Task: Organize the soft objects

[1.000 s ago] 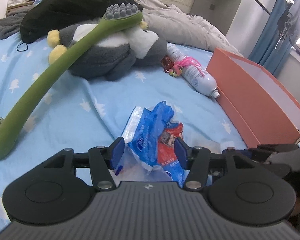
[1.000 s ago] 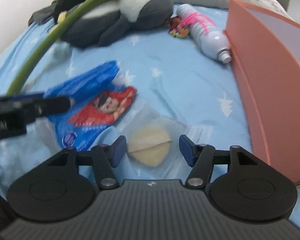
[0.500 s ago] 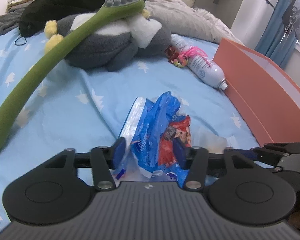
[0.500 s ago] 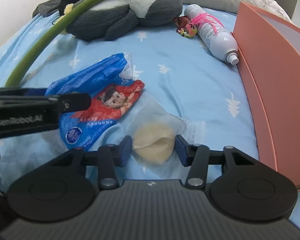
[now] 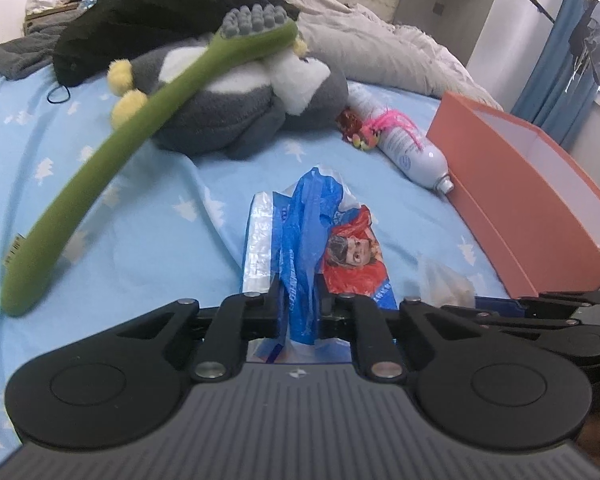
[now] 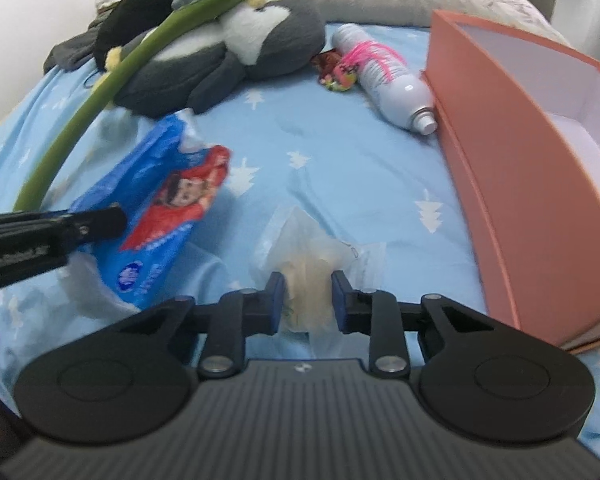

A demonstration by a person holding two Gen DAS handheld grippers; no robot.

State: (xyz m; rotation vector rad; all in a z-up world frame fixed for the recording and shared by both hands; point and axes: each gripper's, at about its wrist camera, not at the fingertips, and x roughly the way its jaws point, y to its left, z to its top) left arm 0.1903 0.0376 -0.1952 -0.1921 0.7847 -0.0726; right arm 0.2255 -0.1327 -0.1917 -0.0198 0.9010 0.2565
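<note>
Soft packets lie on the bed (image 5: 148,184): our left hand-held gripper (image 5: 298,312) has just closed on the blue bag (image 5: 304,240), the right hand-held gripper (image 6: 307,298) on the clear pouch (image 6: 308,256); slick film may slip free when lifted.

Crumpled blue-and-red plastic bag (image 5: 320,236) and clear pouch (image 6: 312,252) on bedsheet (image 5: 148,216)

Bottle (image 5: 404,150) lies between plush toy (image 5: 236,112) and box (image 5: 540,216).

Left hand-held gripper (image 5: 299,312) now pinching blue bag (image 5: 306,236); right (image 6: 307,300) seemingly on clear pouch (image 6: 312,252)
</note>
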